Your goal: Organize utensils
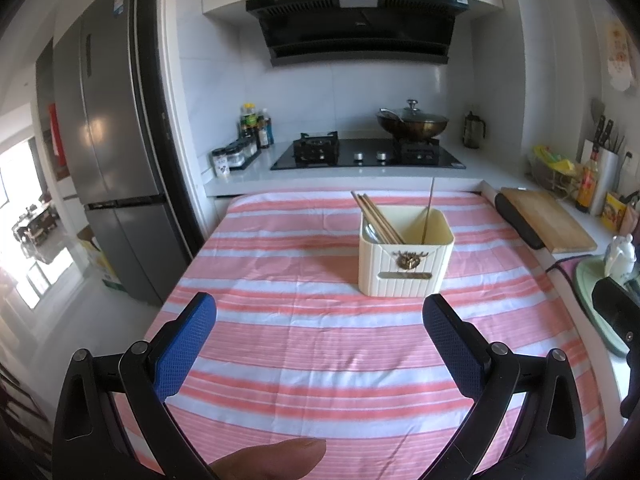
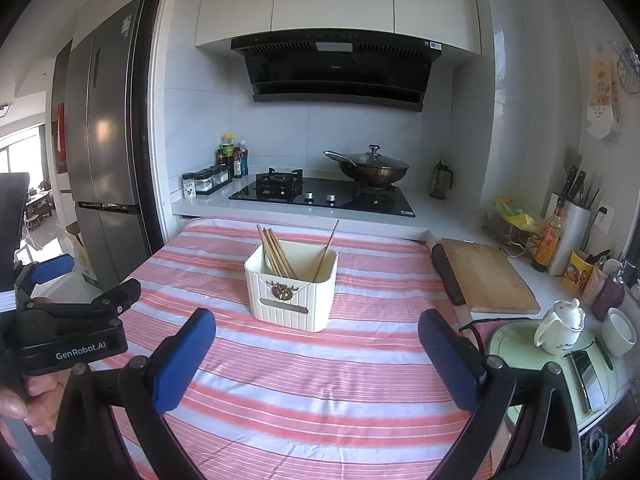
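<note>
left tongs (image 1: 319, 316) spread, right tongs (image 2: 317, 332) spread

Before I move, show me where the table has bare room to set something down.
The striped cloth is bare between the cream holder and both open grippers, left and right. The strips left and right of the holder are free too. The counter on the right is crowded: cutting board, teapot, cup, bottles and a knife block.

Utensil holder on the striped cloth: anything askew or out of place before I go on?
One chopstick leans alone at the right side of the utensil holder, apart from the chopstick bundle on the left. Nothing spilled or damaged.
</note>
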Demonstrator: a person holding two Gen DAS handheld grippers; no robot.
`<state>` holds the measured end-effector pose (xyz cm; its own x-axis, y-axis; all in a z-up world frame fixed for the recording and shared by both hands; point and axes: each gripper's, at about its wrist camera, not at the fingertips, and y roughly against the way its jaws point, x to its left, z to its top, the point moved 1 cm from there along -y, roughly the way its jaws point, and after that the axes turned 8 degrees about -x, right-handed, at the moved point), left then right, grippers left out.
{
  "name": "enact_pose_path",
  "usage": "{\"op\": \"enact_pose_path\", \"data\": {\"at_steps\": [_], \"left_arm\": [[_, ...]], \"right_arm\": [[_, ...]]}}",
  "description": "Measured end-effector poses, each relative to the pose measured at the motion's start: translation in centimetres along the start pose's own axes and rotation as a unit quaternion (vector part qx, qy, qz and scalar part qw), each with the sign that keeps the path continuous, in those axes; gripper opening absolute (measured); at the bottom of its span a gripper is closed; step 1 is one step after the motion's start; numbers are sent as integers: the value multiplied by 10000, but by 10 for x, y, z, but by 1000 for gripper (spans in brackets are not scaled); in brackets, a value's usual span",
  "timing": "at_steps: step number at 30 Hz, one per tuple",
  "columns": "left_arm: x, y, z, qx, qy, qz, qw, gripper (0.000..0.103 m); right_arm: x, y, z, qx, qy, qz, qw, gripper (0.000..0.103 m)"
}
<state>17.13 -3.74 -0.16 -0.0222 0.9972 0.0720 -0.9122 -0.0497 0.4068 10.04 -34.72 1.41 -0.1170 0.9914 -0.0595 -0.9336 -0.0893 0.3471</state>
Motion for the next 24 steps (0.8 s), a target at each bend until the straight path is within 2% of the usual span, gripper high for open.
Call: {"op": "enact_pose_path", "data": {"at_steps": [24], "left_arm": [[-1,-1,-1,9,-10,-26,10000,103]], "right_arm": [[1,2,0,15,35,33,10000,103]]}}
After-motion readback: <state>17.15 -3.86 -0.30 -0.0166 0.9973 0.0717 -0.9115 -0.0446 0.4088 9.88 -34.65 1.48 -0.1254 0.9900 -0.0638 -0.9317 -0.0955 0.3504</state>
